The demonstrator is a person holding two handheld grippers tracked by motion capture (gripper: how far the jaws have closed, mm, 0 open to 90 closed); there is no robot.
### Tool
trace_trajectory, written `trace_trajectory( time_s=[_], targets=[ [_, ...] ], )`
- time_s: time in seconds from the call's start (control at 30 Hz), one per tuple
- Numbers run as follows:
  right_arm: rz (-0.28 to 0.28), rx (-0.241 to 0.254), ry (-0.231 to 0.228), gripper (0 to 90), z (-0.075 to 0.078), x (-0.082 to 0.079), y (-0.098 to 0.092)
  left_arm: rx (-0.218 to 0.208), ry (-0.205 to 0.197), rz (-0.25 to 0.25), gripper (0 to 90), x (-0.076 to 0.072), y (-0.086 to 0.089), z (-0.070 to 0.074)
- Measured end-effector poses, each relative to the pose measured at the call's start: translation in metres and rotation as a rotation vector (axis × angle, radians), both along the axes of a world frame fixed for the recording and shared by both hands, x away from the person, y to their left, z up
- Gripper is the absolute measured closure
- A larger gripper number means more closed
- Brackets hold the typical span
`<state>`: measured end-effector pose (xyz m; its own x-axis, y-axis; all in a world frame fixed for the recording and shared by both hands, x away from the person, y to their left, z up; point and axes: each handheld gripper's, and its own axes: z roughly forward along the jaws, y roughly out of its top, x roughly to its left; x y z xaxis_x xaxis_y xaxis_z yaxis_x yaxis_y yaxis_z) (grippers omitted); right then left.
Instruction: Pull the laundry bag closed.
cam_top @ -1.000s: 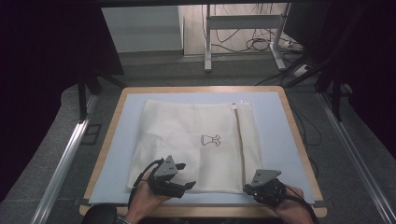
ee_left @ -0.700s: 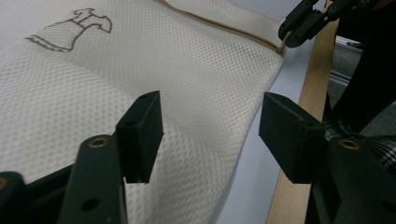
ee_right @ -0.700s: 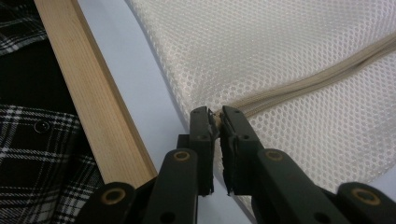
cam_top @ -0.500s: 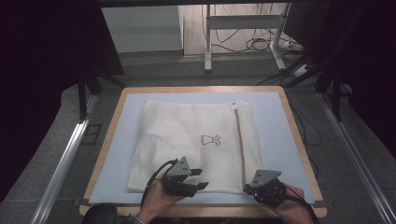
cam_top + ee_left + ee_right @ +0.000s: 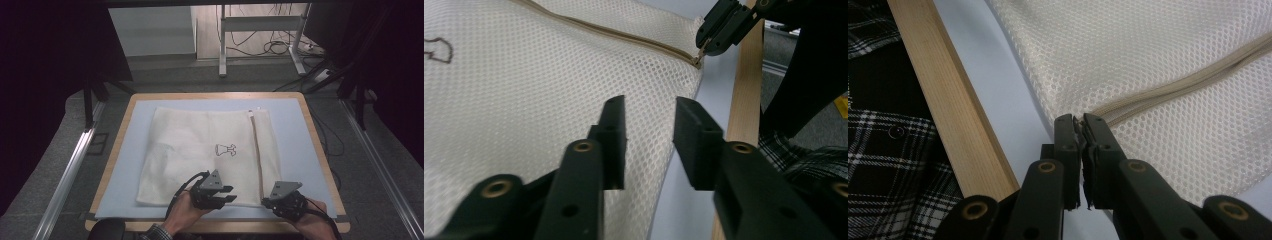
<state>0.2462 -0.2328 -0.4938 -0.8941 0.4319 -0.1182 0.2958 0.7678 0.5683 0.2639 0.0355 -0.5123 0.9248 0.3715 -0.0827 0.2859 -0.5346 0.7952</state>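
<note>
A cream mesh bag [image 5: 200,150] lies flat on the pale blue mat [image 5: 295,130], with a small black figure printed on it and a zipper [image 5: 256,150] running down its right side. My right gripper [image 5: 267,202] is shut on the zipper's near end [image 5: 1079,122] at the bag's near right corner. My left gripper [image 5: 227,196] hovers over the bag's near edge, just left of the zipper. Its jaws [image 5: 650,130] have just been closing, and a gap remains between them. Mesh lies under them and nothing is pinched. The right gripper's tips [image 5: 700,50] also show ahead of them.
The mat sits on a wooden table [image 5: 117,145], whose near rim [image 5: 953,115] runs close beside the right gripper. A plaid sleeve [image 5: 878,150] lies past that rim. Metal rails [image 5: 70,170] flank the table, and a desk frame with cables [image 5: 260,45] stands behind.
My left gripper has slid right along the bag's near edge toward the right gripper, and its jaws have narrowed. The right gripper has stayed put on the zipper end.
</note>
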Motion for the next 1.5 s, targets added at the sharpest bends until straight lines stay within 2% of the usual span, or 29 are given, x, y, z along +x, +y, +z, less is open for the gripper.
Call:
trace_trajectory(
  time_s=[0.1,0.17,0.3,0.53,0.63,0.77,0.93,1.0,1.03,1.33,1.5],
  targets=[
    [0.001,-0.003,-0.001,84.4,0.0,0.0,0.0,0.015,0.001,-0.015,76.3,0.002,-0.007,-0.002],
    [0.002,-0.008,-0.006,84.5,0.0,-0.001,0.0,0.003,0.015,-0.018,80.8,0.003,-0.012,-0.003],
    [0.005,-0.01,-0.011,84.6,0.0,-0.001,0.001,0.006,0.039,-0.045,88.7,0.006,-0.021,-0.003],
    [0.006,-0.011,-0.008,84.8,0.0,-0.001,0.0,0.015,0.052,-0.051,89.7,0.007,-0.039,-0.004],
    [0.005,-0.009,-0.005,84.9,0.0,-0.001,0.001,0.03,0.055,-0.07,89.7,0.007,-0.047,-0.006],
    [0.007,-0.011,-0.006,85.0,0.0,-0.001,0.0,0.075,0.04,-0.097,89.8,0.008,-0.058,-0.008],
    [0.006,-0.01,-0.004,85.0,0.0,-0.001,0.001,0.085,0.031,-0.086,89.9,0.008,-0.066,-0.015],
    [0.008,-0.017,-0.004,84.9,0.0,-0.001,0.001,0.098,0.023,-0.083,89.9,0.008,-0.068,-0.017],
    [0.007,-0.019,-0.004,84.9,-0.001,-0.001,0.001,0.122,0.008,-0.093,89.9,0.008,-0.068,-0.017],
    [0.003,-0.022,-0.003,84.9,-0.002,0.0,0.003,0.066,0.012,-0.063,90.0,0.004,-0.067,-0.025],
    [-0.003,-0.039,-0.016,85.3,-0.002,0.0,0.006,0.09,-0.04,-0.058,90.0,-0.002,-0.069,-0.025]
  ],
)
